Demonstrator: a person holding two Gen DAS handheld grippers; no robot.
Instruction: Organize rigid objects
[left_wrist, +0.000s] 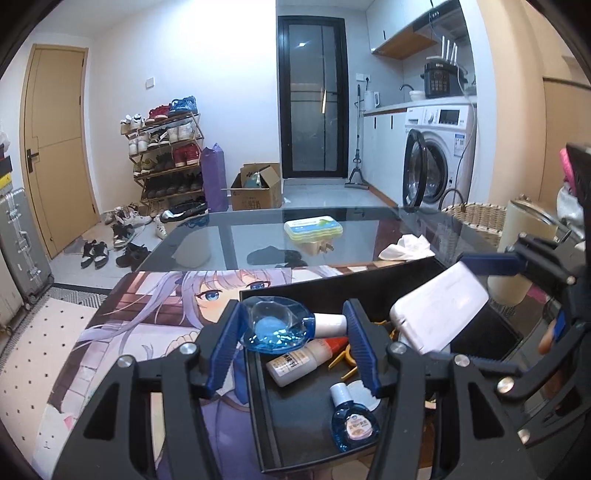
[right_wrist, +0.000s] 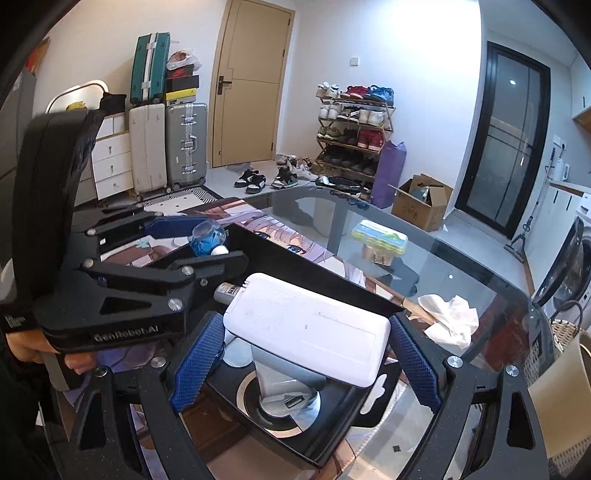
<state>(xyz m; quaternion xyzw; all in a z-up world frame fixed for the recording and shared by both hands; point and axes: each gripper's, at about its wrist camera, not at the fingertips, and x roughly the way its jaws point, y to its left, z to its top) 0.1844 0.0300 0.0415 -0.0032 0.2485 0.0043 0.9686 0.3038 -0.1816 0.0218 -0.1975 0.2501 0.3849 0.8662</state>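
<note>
White walls; tan door (left_wrist: 55, 147) left; shoe rack (left_wrist: 166, 155) centre-left; black glass door (left_wrist: 314, 107) centre; washing machine (left_wrist: 436, 155) right; suitcases (right_wrist: 166, 144) upper left; pale tiled floor (left_wrist: 325, 194).

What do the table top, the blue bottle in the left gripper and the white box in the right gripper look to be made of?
Table top: dark glass, glossy; it mirrors the room and shows the floor through it.
Blue bottle: clear tinted plastic or glass, with a white cap; which one cannot be told.
White box: probably matte plastic, smooth, with rounded corners and faint scuffs.
</note>
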